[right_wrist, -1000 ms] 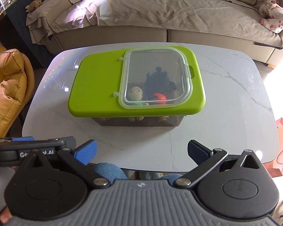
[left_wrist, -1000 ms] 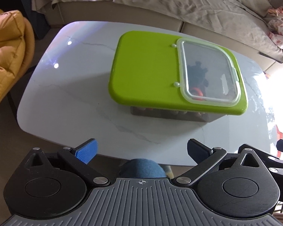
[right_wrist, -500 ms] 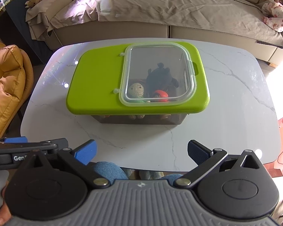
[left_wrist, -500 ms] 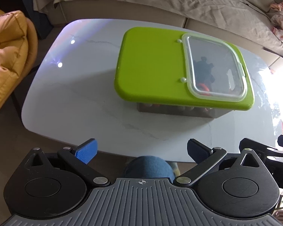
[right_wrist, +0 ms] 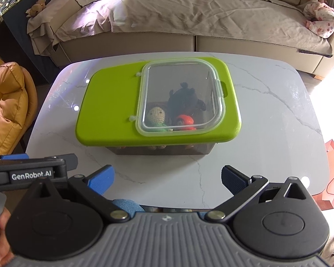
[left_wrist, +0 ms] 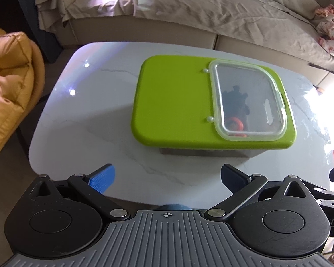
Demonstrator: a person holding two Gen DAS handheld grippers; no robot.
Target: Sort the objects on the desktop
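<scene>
A white marble-patterned table (right_wrist: 267,120) stands in front of a long sofa (right_wrist: 189,15) draped in a beige sheet. On the table sits one storage box (right_wrist: 160,150) with smoky see-through walls and a bright green lid (right_wrist: 109,111); a clear hinged flap (right_wrist: 181,98) set into the right part of that lid is closed flat. Through the flap three small toys can be seen inside: a knitted doll (right_wrist: 157,116) with a pale head, a dark plush animal (right_wrist: 184,99) and an orange-red toy (right_wrist: 184,120). No loose objects show anywhere on the tabletop, so the sorting looks finished or very nearly so, with the toys packed and the box closed; at most the box itself may be left to move. The left gripper (left_wrist: 167,176) and the right gripper (right_wrist: 167,178) both hover at the near edge of the table with their blue-padded fingers spread wide and nothing between them, well apart from the box. The box stands near the table's middle, with bare surface on every side, widest to the right in the right wrist view. A yellow leather armchair (right_wrist: 9,102) stands close to the table's left edge, and an orange paper bag (right_wrist: 331,173) sits off the right near corner, so room is tighter beyond those edges.
</scene>
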